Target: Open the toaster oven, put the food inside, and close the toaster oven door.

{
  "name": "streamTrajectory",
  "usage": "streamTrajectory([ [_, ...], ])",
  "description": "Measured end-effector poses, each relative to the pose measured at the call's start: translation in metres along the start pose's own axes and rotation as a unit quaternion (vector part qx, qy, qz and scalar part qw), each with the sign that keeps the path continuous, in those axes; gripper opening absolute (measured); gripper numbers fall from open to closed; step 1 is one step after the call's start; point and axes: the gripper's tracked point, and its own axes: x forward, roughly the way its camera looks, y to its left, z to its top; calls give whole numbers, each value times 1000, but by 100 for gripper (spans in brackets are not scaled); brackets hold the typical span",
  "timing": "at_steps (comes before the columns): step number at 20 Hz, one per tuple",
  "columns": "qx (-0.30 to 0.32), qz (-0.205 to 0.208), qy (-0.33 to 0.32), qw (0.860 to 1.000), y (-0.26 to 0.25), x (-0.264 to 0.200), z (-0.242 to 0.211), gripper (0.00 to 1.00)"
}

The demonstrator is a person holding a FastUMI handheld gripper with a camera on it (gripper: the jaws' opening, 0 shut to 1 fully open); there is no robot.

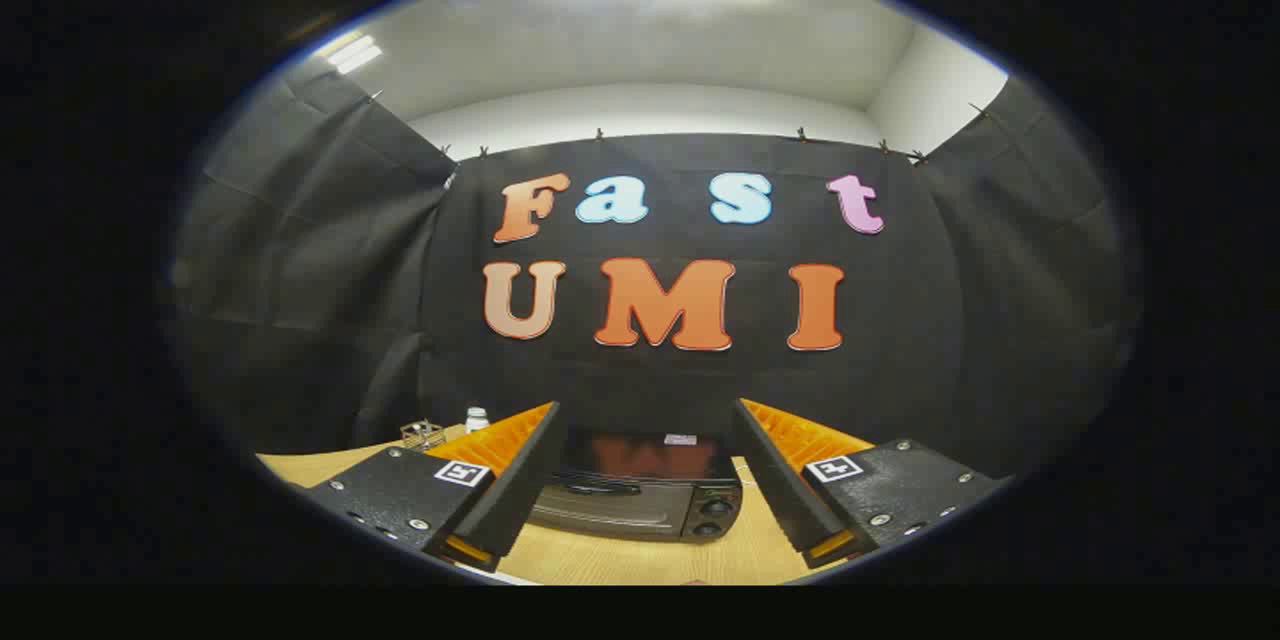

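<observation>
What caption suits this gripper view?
Open tongs frame the closed toaster oven beyond them on the wooden table.

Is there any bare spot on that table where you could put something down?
Yes. Bare table lies in front of the toaster oven, between the open claw fingers. Another free strip of wood runs beyond the left finger. That strip's far end is busier: a small white bottle and a wire rack stand there.

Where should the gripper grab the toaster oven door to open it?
Grip the horizontal bar handle along the top of the black toaster oven door, coming from the front. It stands off the glass. The open gripper already frames the oven.
</observation>
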Motion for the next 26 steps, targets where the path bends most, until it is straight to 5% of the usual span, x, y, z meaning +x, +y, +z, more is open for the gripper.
streamTrajectory([
  [13,5,0,22,1000,2,6,-21,99],
  [26,11,19,160,987,37,74,-117,99],
])
